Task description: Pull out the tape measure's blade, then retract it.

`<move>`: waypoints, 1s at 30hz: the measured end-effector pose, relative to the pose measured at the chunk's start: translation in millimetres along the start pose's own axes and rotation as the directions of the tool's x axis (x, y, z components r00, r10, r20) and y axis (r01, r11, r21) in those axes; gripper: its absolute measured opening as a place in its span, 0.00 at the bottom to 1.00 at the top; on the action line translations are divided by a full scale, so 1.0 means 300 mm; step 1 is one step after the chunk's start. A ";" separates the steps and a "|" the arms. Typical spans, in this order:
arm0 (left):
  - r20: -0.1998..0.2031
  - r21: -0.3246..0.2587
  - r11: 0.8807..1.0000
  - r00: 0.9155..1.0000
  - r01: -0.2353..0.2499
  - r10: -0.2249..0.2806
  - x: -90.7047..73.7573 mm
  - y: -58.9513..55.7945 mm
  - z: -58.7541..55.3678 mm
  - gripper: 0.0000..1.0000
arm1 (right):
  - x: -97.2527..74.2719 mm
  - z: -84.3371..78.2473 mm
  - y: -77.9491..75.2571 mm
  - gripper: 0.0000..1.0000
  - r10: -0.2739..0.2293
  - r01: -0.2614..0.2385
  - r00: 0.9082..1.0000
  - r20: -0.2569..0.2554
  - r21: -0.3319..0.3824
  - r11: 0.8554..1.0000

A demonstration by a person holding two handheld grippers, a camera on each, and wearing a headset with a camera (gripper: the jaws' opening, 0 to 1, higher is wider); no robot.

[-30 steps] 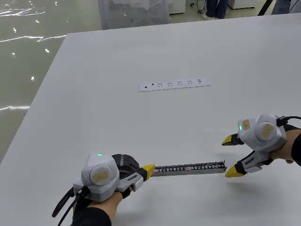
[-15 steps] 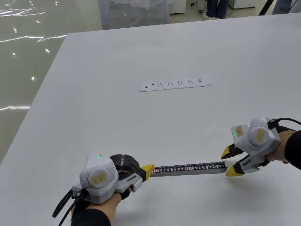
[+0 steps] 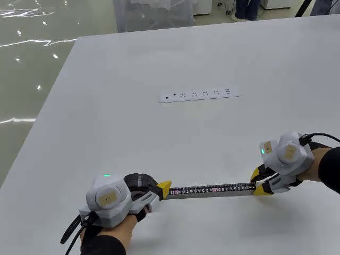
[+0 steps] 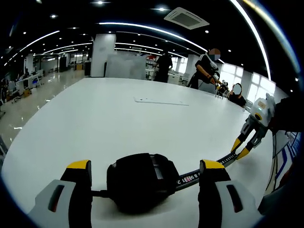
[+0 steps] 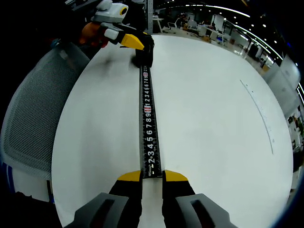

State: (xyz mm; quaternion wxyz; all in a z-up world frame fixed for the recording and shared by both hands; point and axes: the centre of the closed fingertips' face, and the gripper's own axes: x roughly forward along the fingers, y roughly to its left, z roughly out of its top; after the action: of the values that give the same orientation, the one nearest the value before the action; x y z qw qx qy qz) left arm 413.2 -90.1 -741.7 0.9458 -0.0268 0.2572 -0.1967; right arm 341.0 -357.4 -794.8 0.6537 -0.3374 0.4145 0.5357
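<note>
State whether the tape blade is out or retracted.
Out. The blade stretches from the case, held by the left gripper, to the right gripper at its tip.

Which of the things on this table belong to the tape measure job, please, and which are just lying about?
In use: tape measure case, clamped in left gripper; blade, its end pinched by right gripper.
Lying about: power strip.
</note>
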 end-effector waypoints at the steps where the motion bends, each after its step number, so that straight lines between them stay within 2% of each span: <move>1: -0.002 -0.007 1.000 1.000 0.001 -0.001 -0.001 0.000 -0.001 0.90 | 0.000 0.001 -0.002 0.12 -0.003 0.003 1.000 0.000 -0.002 1.000; 4: -0.011 0.003 1.000 1.000 0.000 0.000 -0.002 0.001 -0.007 0.89 | -0.003 0.003 0.001 0.11 -0.002 0.002 1.000 -0.003 -0.015 1.000; 9: -0.032 0.013 1.000 0.999 -0.019 0.019 0.004 0.009 -0.025 0.87 | 0.000 0.004 -0.002 0.10 0.012 -0.012 0.999 -0.039 -0.008 1.000; 12: -0.040 0.009 0.999 0.999 -0.036 0.037 0.003 0.012 -0.028 0.83 | 0.002 0.004 0.001 0.10 0.008 -0.007 0.998 -0.058 0.009 1.000; 13: -0.033 0.029 0.998 0.998 -0.053 0.054 -0.003 0.021 -0.022 0.79 | 0.002 0.004 0.003 0.10 0.004 -0.004 0.998 -0.066 0.005 1.000; 14: -0.037 0.019 0.998 0.998 -0.052 0.053 -0.003 0.021 -0.024 0.75 | 0.002 0.001 0.002 0.10 0.005 -0.005 0.997 -0.073 -0.011 1.000; 16: -0.041 0.011 0.998 0.997 -0.069 0.069 -0.005 0.032 -0.027 0.72 | 0.002 0.001 0.002 0.09 0.008 -0.007 0.997 -0.074 0.020 1.000; 20: -0.054 -0.009 0.998 0.996 -0.067 0.067 -0.006 0.028 -0.038 0.68 | 0.003 0.000 0.001 0.09 0.011 -0.007 0.997 -0.080 0.040 0.999; 27: -0.080 -0.002 0.997 0.994 -0.073 0.073 0.002 0.016 -0.051 0.64 | 0.003 0.000 0.003 0.08 0.007 -0.002 0.996 -0.084 0.058 0.998; 30: -0.093 -0.004 0.997 0.993 -0.079 0.078 0.008 0.016 -0.053 0.62 | 0.004 0.000 0.006 0.08 0.007 -0.003 0.996 -0.086 0.041 0.999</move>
State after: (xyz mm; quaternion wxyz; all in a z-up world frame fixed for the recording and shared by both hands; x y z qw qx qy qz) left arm 409.0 -85.8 -757.4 0.9397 -0.0113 0.3023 -0.1593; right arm 339.4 -356.6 -795.8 0.6408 -0.3455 0.4540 0.5137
